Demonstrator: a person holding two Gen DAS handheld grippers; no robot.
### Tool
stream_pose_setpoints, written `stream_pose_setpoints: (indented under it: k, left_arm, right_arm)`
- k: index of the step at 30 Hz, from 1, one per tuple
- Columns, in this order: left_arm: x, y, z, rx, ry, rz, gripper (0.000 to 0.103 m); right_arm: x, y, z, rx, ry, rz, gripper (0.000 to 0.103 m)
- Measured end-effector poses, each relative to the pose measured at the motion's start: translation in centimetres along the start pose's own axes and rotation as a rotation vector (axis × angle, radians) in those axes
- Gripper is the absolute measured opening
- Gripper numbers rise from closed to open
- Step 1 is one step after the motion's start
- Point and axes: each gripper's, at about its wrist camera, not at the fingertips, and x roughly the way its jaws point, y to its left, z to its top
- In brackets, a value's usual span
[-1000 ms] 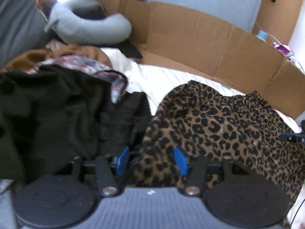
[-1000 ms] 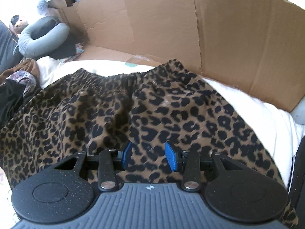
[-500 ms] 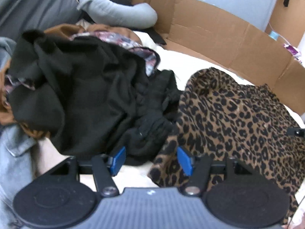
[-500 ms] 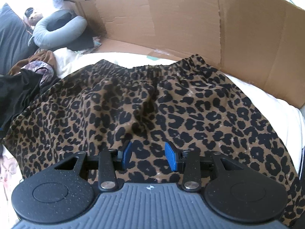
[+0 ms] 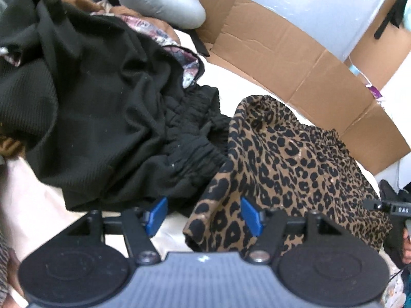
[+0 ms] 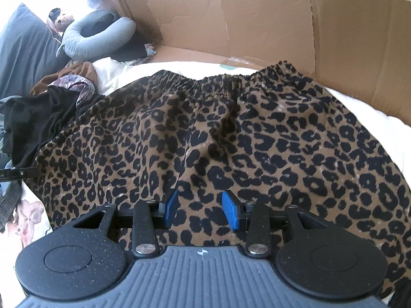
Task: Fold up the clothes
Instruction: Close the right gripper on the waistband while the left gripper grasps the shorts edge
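Observation:
A leopard-print skirt (image 6: 231, 133) lies spread on the white bed, its elastic waistband at the far side by the cardboard. It also shows in the left wrist view (image 5: 295, 159), where its near left corner lies bunched. My left gripper (image 5: 203, 214) is open and empty, just above that corner. My right gripper (image 6: 201, 209) is open and empty, low over the skirt's near hem area. A tip of the left gripper (image 6: 15, 174) shows at the skirt's left edge.
A heap of black clothes (image 5: 102, 107) with patterned and brown garments lies left of the skirt. A cardboard wall (image 6: 257, 20) stands behind the bed. A grey neck pillow (image 6: 97, 36) and a dark cushion (image 6: 23, 51) lie at the far left.
Both grippers have pulled back and up from the skirt, which now lies flatter and more spread. The left view has swung left, showing more of the black heap.

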Motion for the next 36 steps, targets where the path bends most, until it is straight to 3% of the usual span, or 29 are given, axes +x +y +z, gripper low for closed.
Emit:
stream_pose_setpoints:
  k: [1,4,6,15,27,33,36]
  left_arm:
    - [0.0,0.3,0.0,-0.028,0.008,-0.021,0.057]
    - [-0.1,1.0,0.0,-0.078,0.027,-0.066,0.035]
    - [-0.4,1.0,0.1,-0.087,0.038,-0.075,0.011]
    - [-2.9,-1.5,2.2,-0.072,0.022,-0.146,0.007]
    - [-5.5,-7.1,4.0,-0.005,-0.021,-0.215,0.004]
    - [-5.3,-9.6,4.2,0.007,-0.017,-0.251,0.003]
    - [-4.9,-10.8,4.5,0.011,-0.002,-0.266,0.003]
  right_arm:
    - [0.1,0.1,-0.1,-0.001,0.004,0.004,0.045]
    - [0.6,0.9,-0.3,-0.027,0.019,0.022,0.043]
    - [1.0,1.6,-0.5,-0.055,0.032,0.038,0.039]
    - [3.2,3.3,-2.2,-0.102,0.089,0.048,0.010]
    - [3.1,4.0,-4.9,-0.053,0.169,0.068,0.009]
    - [0.4,3.4,-4.6,-0.026,0.122,0.088,0.011]
    - [-0.6,3.3,-4.2,0.004,0.080,0.102,0.017]
